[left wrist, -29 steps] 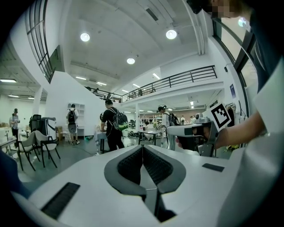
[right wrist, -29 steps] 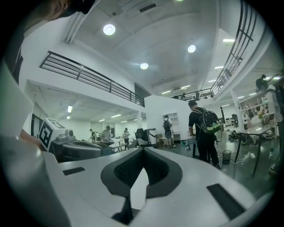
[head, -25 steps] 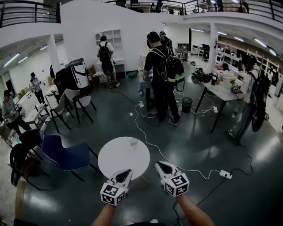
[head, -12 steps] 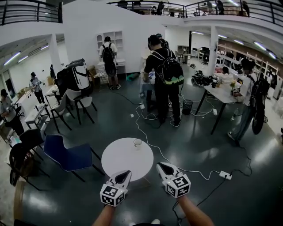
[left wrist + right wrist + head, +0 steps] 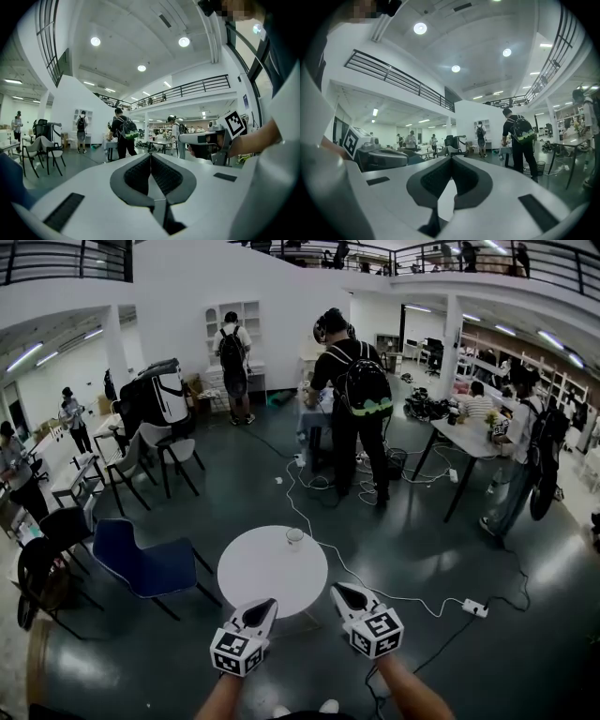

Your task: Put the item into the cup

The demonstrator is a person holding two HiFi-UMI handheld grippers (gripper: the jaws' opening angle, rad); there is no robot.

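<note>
Since a second ago, the round table point(image 5: 258, 576) has drifted slightly right in your head view. The cup point(image 5: 294, 537) stands at the table's 1 o'clock edge, and its contents are too small to tell. Your left gripper point(image 5: 268, 604) and right gripper point(image 5: 340, 590) have their jaws pressed together with nothing between them. Only the head view shows table and cup. Both gripper views show a person with a backpack point(image 5: 124, 133).

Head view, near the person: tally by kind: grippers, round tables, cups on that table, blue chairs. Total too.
grippers: 2 (left gripper, right gripper)
round white table: 1
cup: 1
blue chair: 1
total: 5
</note>
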